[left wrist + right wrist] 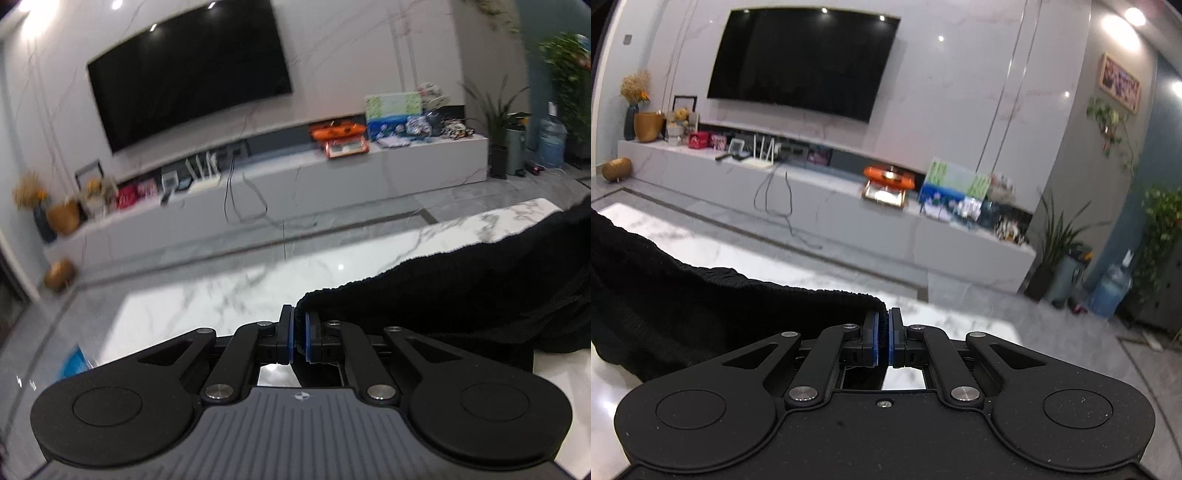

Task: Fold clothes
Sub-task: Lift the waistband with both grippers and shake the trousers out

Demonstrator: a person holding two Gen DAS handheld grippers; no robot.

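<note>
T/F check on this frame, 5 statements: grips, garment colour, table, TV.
1. The left gripper is shut on the black knit garment. True.
2. The right gripper is open and holds nothing. False: it is shut on the garment's edge.
3. The garment is white. False: it is black.
4. The table below has a white marble top. True.
5. The TV on the wall is showing a picture. False: its screen is dark.

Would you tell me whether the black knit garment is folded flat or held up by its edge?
Held up: the left gripper and right gripper each pinch the black knit garment at its ribbed edge, which sags between them above the marble table.
</note>
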